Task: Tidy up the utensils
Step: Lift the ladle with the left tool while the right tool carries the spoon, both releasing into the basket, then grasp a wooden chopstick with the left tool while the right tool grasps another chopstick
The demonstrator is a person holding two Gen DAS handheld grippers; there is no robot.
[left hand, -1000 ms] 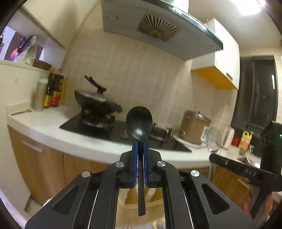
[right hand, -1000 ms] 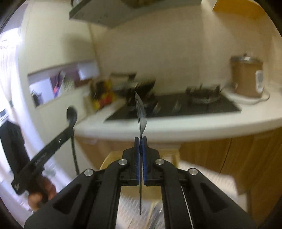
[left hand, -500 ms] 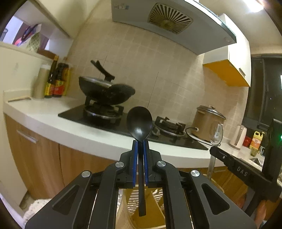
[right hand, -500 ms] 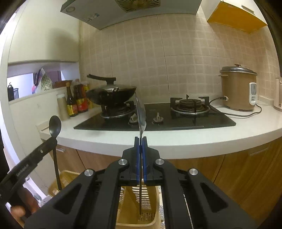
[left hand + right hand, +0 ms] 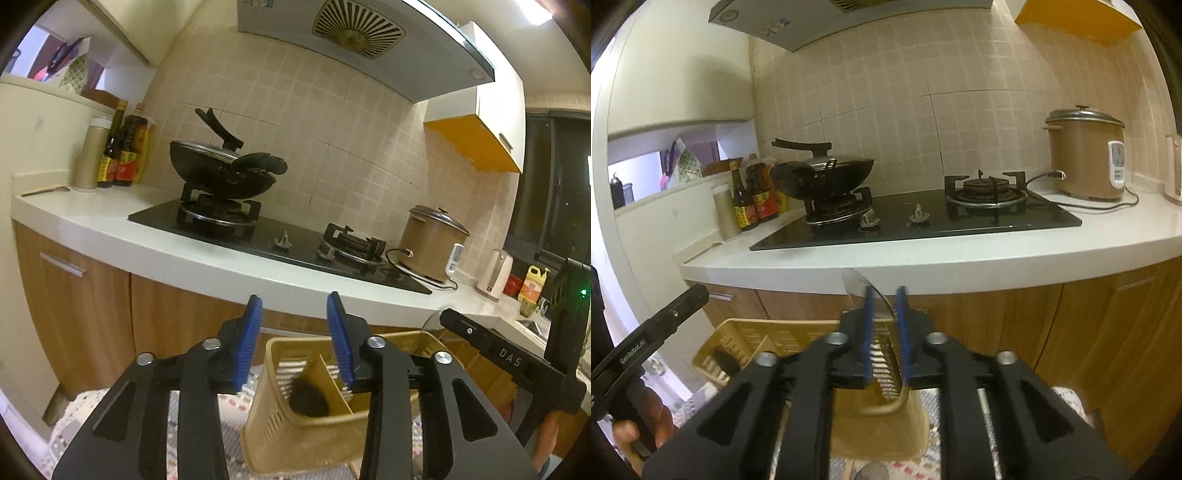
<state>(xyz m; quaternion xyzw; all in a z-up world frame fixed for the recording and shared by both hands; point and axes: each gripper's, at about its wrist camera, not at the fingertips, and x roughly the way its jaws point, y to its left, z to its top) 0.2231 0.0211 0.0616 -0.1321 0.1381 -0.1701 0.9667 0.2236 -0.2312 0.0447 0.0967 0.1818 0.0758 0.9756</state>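
A yellow slotted utensil basket (image 5: 295, 439) stands just below and in front of both grippers. My left gripper (image 5: 294, 306) hangs above it, its jaws opening with nothing between the blue pads. The black spoon (image 5: 308, 400) sits bowl-up in the basket's left compartment. In the right wrist view, my right gripper (image 5: 885, 295) is over the basket's right end (image 5: 882, 424), jaws opening. The metal spoon (image 5: 855, 286) is blurred and leans loose between the pads, which do not press on it. The black spoon (image 5: 724, 363) shows in the far compartment.
The basket rests on a patterned cloth (image 5: 207, 424) in front of wooden cabinets. Behind is a white counter (image 5: 122, 236) with a black hob, a wok (image 5: 221, 173), sauce bottles (image 5: 123, 151) and a brown rice cooker (image 5: 432, 243). A hand (image 5: 646, 417) holds the left gripper's handle.
Both grippers sank toward the basket and their jaws parted. The black spoon left the left gripper and dropped into the basket. The metal spoon came loose and tilted between the right pads.
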